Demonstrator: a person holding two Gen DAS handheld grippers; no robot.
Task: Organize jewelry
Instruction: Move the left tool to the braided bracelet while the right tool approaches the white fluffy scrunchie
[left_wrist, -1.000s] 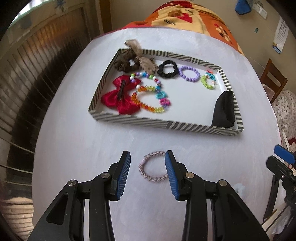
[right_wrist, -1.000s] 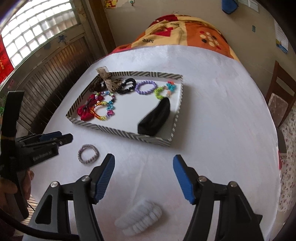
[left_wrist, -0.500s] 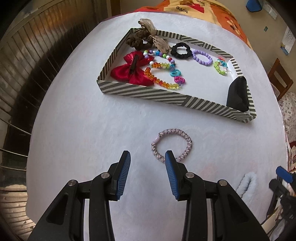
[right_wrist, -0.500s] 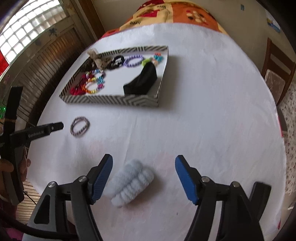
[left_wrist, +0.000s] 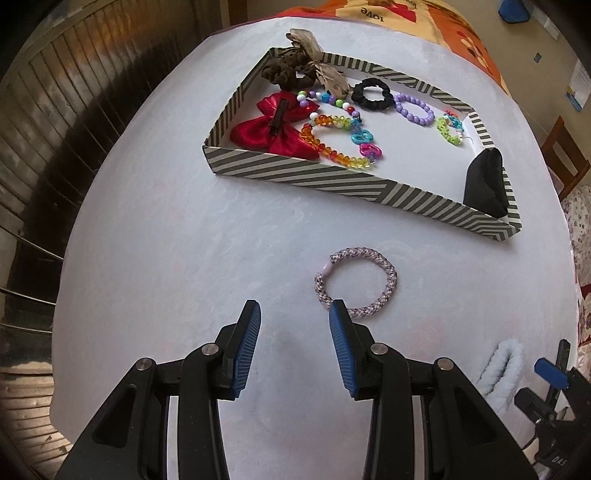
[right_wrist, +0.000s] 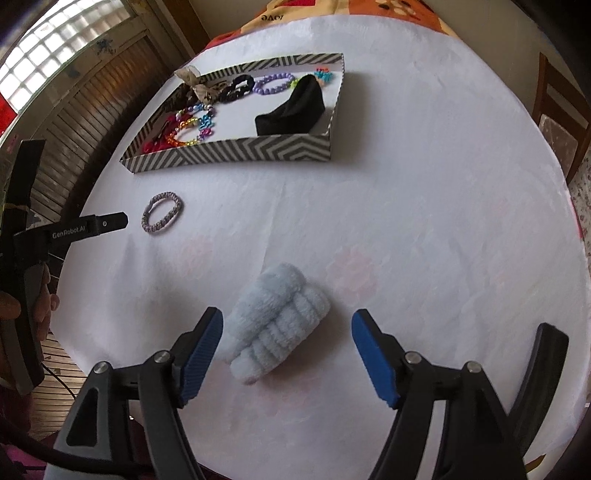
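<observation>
A pink-grey braided bracelet (left_wrist: 392, 277) (right_wrist: 162, 195) lies on the white tablecloth in front of the striped tray (left_wrist: 295, 171) (right_wrist: 240, 153). My left gripper (left_wrist: 293, 314) points down at the cloth, open and holding nothing. Its right fingertip overlaps the bracelet's near edge, and the ring lies outside the gap. A fluffy pale-blue scrunchie (right_wrist: 280, 310) (left_wrist: 506, 363) lies near the table's front. My right gripper (right_wrist: 287, 321) straddles it, its jaws opening. The scrunchie sits between the pads, close to the left one, and the pads do not press on it.
The tray holds a red bow (left_wrist: 273, 129), several bead bracelets (left_wrist: 332, 140), a black scrunchie (left_wrist: 371, 94), a brown bow (left_wrist: 295, 66) and a black pouch (left_wrist: 484, 184). A wooden chair (right_wrist: 561, 107) stands at the right. Wooden shutters (right_wrist: 92, 99) run along the left.
Both grippers came lower towards the cloth. The bracelet shifted from between the left fingers to beside the right fingertip. The right jaws widened, and the blue scrunchie now lies between them.
</observation>
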